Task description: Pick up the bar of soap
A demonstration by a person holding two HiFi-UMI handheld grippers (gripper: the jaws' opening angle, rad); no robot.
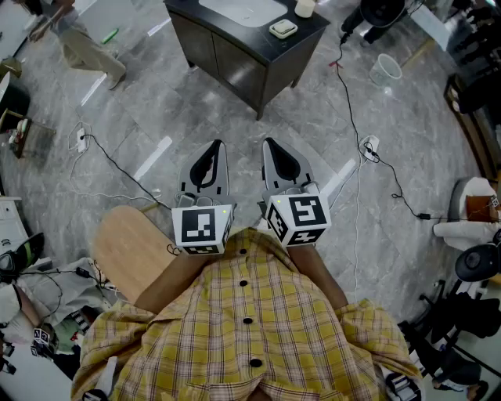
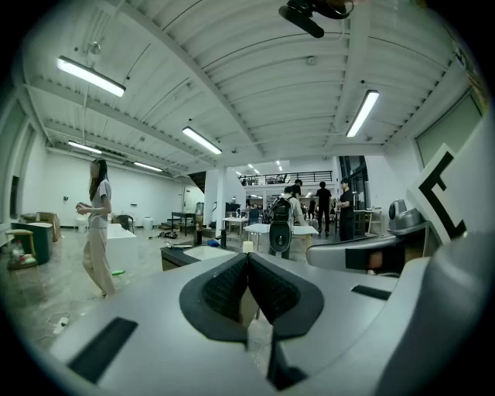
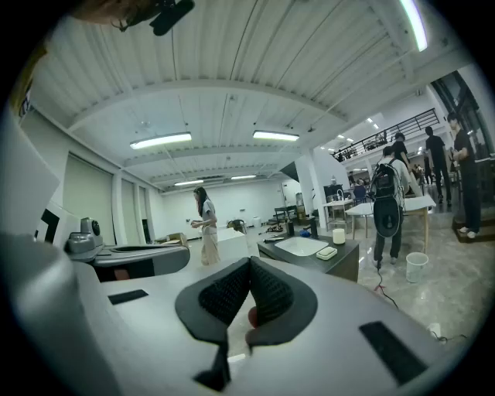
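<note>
Both clenched, empty: left tongs (image 1: 217, 144), right tongs (image 1: 268, 142) | soap bar (image 1: 283, 29) atop cabinet (image 1: 227, 55)

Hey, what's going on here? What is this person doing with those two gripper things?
A person stands on the floor holding a gripper in each hand, some way back from a dark cabinet. The left gripper and right gripper both point toward the cabinet, shut, with nothing between their jaws. The soap sits on the cabinet top beside the sink, untouched, so the pickup has not begun.
</note>
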